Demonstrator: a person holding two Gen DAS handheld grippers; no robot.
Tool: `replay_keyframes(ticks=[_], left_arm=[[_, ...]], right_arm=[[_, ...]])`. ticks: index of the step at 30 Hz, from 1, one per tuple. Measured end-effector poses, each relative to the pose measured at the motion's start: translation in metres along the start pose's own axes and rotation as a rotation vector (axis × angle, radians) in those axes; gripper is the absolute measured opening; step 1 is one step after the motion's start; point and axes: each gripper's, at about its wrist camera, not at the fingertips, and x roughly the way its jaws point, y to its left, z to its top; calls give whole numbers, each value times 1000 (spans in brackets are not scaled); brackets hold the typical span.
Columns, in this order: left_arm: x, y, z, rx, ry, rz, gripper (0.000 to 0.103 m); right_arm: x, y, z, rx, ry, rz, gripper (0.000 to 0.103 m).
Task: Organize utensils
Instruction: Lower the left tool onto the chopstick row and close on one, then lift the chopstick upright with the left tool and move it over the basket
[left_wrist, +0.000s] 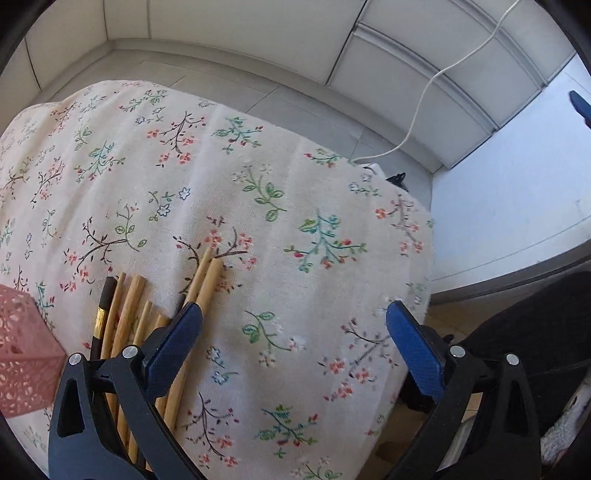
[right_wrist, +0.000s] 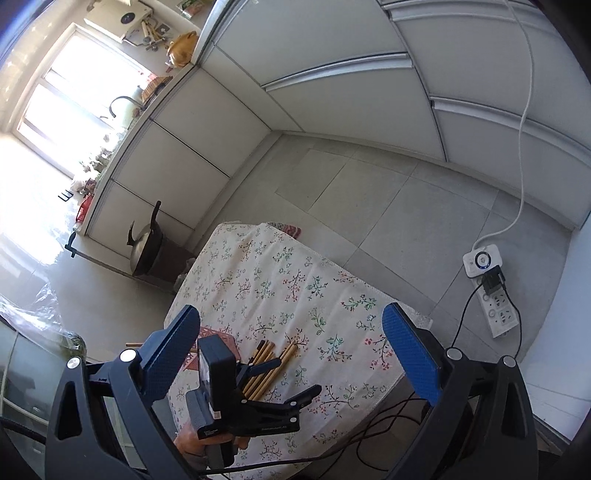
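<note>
Apparently unlabelled, chopsticks (left_wrist: 207, 284) lie beside the pink basket (left_wrist: 22, 354); left gripper (left_wrist: 291, 325) and right gripper (right_wrist: 291, 332) both gape.

each gripper, left gripper (left_wrist: 293, 314) and right gripper (right_wrist: 291, 317), pairs textured blue finger pads (left_wrist: 173, 345) with black triangular-cutout frames, silver screws (left_wrist: 75, 358), and what may be bare fingers beneath.

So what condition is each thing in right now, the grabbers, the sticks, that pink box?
Left gripper: open, empty, just above the chopsticks.
Right gripper: open, empty, held high.
Chopsticks: lying loose on the tablecloth.
Pink basket: on the cloth; contents hidden.
Power strip: on floor, plugged.
</note>
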Motion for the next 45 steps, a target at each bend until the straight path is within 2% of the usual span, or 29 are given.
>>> replay_keyframes(ticks=[3,7,10,12,17,21,24,25,28,33,36,39,44,45], left_arm=[[6,3,4,0,9,11,96],[14,4,6,14,54,-16,94],[20,-2,9,41,77,36,91],[21,-1,14,20,93,79,83],[20,0,18,4,124,198,46],[21,-2,22,-19,129,230,42],[23,-9,23,-17,126,254,27],[23,-11,19,-14,125,272,16],[21,-11,9,-34,106,291,9],[2,-16,-17,-37,56,346,7],[-35,-20,-35,-65,-17,339,7],[-82,-30,-54,-100,-120,334,7],[-153,-37,-96,-182,-311,285,7],[-164,-38,-104,-190,-343,273,7]], right_arm=[[1,-1,-1,-6,6,-2,96],[4,-3,0,2,17,-6,96],[9,-7,0,22,42,-7,96],[11,-10,0,37,56,-3,96],[10,-18,2,75,47,-5,96],[14,-20,2,89,53,-19,96],[23,-21,-1,107,93,-13,96],[26,-21,-2,115,105,-9,96],[34,-19,-5,137,138,9,96],[46,-9,-11,128,162,-3,96],[63,-7,-19,128,189,-41,96],[97,-9,-33,158,275,-87,96],[165,-6,-61,250,443,-78,93],[178,-2,-65,231,463,-101,84]])
